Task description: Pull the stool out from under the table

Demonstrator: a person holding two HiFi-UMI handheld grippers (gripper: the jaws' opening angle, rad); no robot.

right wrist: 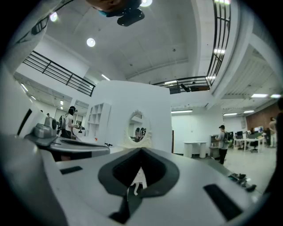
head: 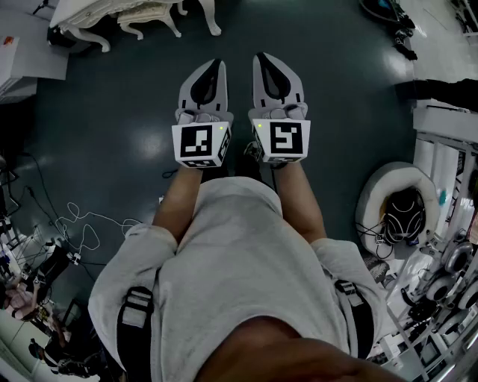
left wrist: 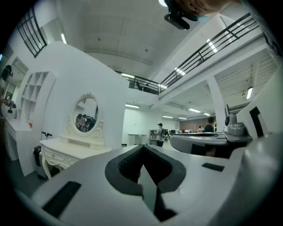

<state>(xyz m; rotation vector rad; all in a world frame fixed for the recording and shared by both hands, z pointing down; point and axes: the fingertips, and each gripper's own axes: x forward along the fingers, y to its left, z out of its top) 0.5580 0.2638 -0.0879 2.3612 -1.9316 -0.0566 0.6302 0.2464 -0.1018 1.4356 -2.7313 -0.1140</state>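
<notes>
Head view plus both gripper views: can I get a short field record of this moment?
left gripper: jaws shut, empty, held over the floor
right gripper: jaws shut, empty, beside the left
dressing table: white, oval mirror on it, ahead, untouched
carved white furniture: head view's top edge; stool or table, cannot tell
task: not begun

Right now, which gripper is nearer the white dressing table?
The left gripper; the dressing table stands on its side, with the right gripper farther off.
</notes>
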